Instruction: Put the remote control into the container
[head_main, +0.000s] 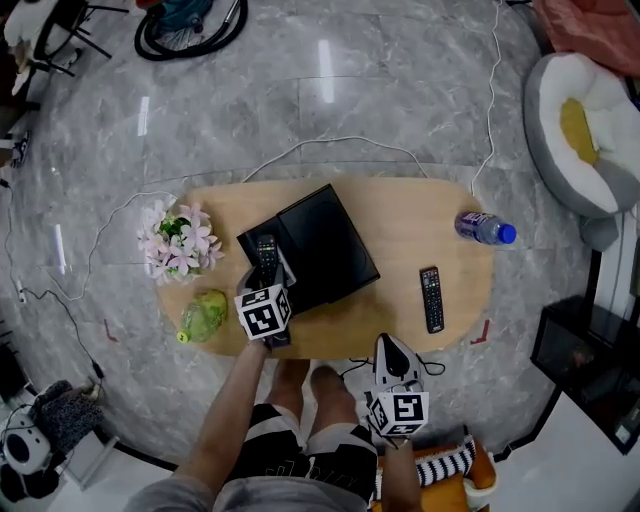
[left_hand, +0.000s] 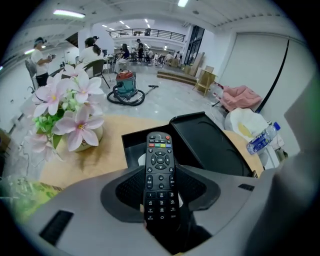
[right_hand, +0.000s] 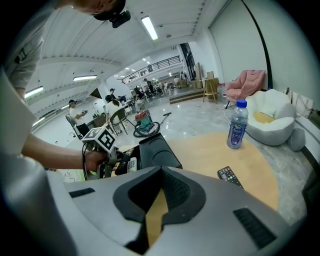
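My left gripper (head_main: 266, 268) is shut on a black remote control (head_main: 266, 250), which points away from me with its buttons up (left_hand: 159, 175). The remote's far end hangs over the near left part of the black container (head_main: 325, 245), whose lid lies open to the right (left_hand: 210, 142). A white object shows inside the box beside the held remote (right_hand: 131, 164). A second black remote (head_main: 431, 298) lies flat on the right side of the wooden table (head_main: 400, 225). My right gripper (head_main: 392, 348) hovers at the table's front edge, shut and empty (right_hand: 161, 172).
A pot of pink flowers (head_main: 180, 240) stands at the table's left, with a green object (head_main: 205, 313) in front of it. A water bottle (head_main: 485, 228) lies at the far right. A white cable (head_main: 330, 142) runs over the floor behind the table.
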